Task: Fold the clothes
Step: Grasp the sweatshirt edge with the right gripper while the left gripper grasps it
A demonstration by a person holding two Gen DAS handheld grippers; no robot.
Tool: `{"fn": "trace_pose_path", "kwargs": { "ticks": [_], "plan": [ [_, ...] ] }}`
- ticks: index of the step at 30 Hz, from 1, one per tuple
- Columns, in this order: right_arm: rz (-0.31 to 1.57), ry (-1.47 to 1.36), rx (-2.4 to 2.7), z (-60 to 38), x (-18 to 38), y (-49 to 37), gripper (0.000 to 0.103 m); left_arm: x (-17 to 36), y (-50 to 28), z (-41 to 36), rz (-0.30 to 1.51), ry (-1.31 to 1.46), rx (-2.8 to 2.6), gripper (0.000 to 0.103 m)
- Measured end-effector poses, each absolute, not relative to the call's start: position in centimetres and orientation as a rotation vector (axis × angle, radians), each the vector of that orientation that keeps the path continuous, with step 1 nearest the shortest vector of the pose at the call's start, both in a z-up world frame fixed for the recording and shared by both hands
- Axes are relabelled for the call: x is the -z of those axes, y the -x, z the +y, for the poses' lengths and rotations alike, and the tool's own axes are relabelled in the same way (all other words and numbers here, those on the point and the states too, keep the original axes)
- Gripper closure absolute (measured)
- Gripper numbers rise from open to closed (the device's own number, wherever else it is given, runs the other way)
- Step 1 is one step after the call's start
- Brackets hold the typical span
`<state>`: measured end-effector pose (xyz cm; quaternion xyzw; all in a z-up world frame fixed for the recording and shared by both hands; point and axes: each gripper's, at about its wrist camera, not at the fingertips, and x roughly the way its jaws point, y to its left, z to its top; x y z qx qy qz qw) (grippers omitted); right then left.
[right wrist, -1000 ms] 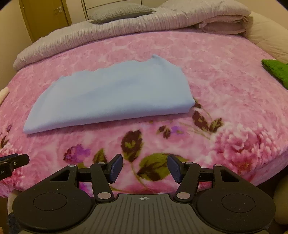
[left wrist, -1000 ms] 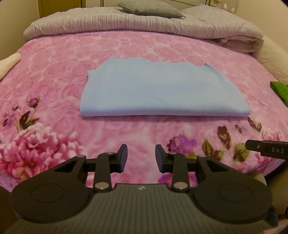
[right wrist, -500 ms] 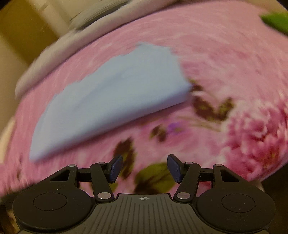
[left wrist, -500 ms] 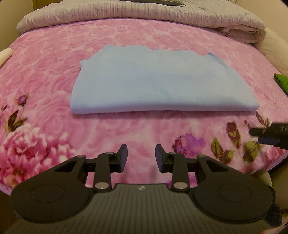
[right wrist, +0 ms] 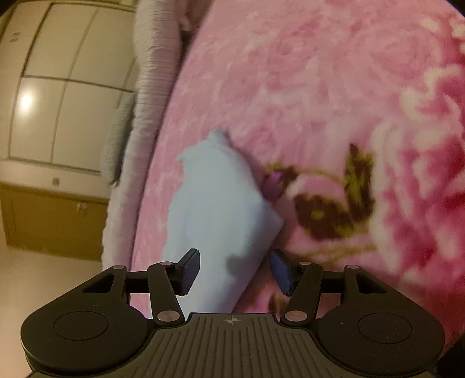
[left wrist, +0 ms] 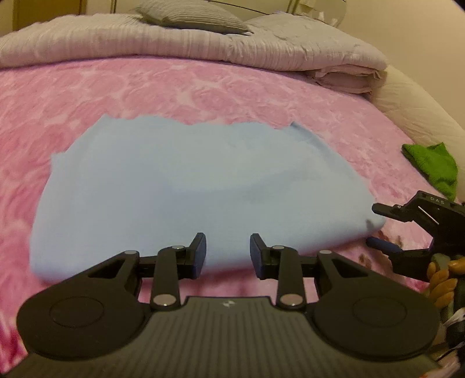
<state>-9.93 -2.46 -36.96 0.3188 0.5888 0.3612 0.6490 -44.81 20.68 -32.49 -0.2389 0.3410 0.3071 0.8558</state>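
Left gripper (left wrist: 228, 251) fingers apart, nothing between, poised over near folded edge of light blue garment (left wrist: 200, 186). Right gripper (right wrist: 234, 272) rolled on its side, fingers apart, straddling right-hand near corner of garment without pinching. Garment folded flat on pink floral blanket (left wrist: 203, 93). Green cloth (left wrist: 433, 165) near blanket's right edge; grey quilt (left wrist: 180, 46) and pillow (left wrist: 191, 16) along far side
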Motion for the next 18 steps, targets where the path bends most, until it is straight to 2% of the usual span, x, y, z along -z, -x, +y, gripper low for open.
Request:
{"fn": "trace_pose_path", "kwargs": {
  "ticks": [6,11,12,13,15,16,18],
  "plan": [
    [1.322,-0.726,-0.801,-1.1,37.3,9.3,0.045,35.5,42.3,21.8,0.792,0.436,-0.626,0.075],
    [1.288,-0.669,-0.793,-0.2,37.0,9.9,0.047,34.4,43.5,22.4,0.747,0.471,-0.620,0.075],
    [1.293,-0.656,-0.778,-0.1,37.0,10.1,0.055,34.0,44.2,22.8,0.715,0.495,-0.629,0.075],
    [1.297,-0.643,-0.764,0.0,36.9,10.2,0.058,33.8,45.0,23.3,0.695,0.509,-0.655,0.075],
    [1.314,-0.642,-0.737,-0.1,37.1,10.1,0.070,33.9,46.1,24.4,0.706,0.520,-0.716,0.076],
    [1.323,-0.642,-0.724,-0.1,37.2,10.0,0.072,34.2,46.8,25.0,0.718,0.527,-0.748,0.084],
    [1.315,-0.612,-0.727,0.0,37.0,10.2,0.080,34.5,48.5,26.1,0.702,0.589,-0.752,0.092]
  ]
}}
